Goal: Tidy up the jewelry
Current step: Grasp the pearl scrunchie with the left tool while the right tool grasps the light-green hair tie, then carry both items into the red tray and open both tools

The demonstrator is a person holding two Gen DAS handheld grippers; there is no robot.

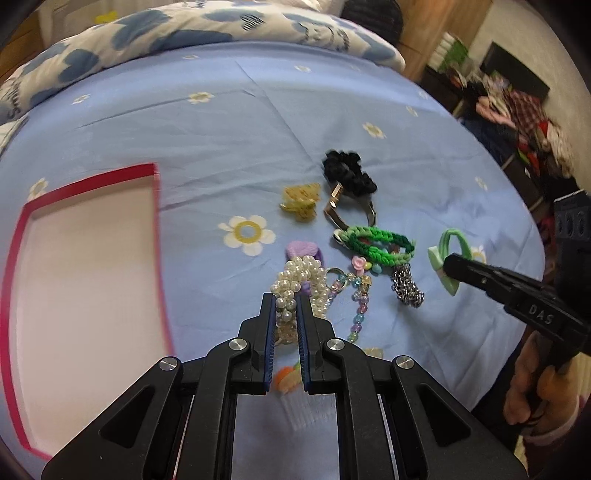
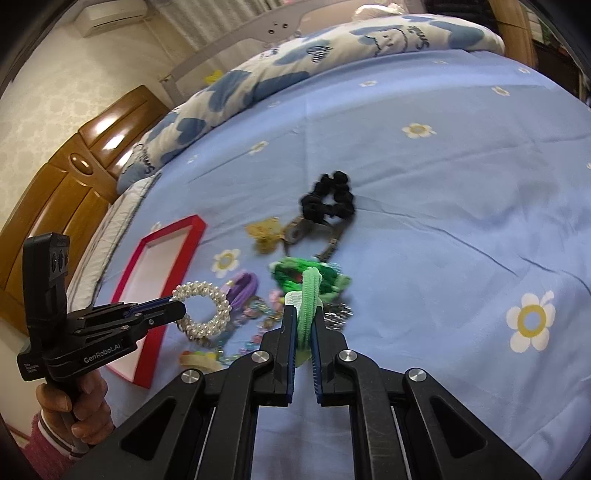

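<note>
My left gripper (image 1: 285,300) is shut on a pearl bracelet (image 1: 295,275), which also shows in the right wrist view (image 2: 207,310), lifted above the bed. My right gripper (image 2: 303,314) is shut on a light green hair tie (image 2: 309,295), seen in the left wrist view (image 1: 452,254) too. A red-rimmed white tray (image 1: 88,288) lies to the left on the blue sheet. Between them lie a black scrunchie (image 1: 347,171), a gold claw clip (image 1: 301,201), a green braided bracelet (image 1: 376,243), a purple hair tie (image 1: 304,251), a bead bracelet (image 1: 358,295) and a metal chain (image 1: 406,290).
A watch with a metal band (image 1: 336,210) lies under the scrunchie. A small comb with an orange ornament (image 1: 295,391) lies beneath my left gripper. A rolled quilt (image 1: 207,29) lines the far edge of the bed. A wooden headboard (image 2: 66,181) stands at the left.
</note>
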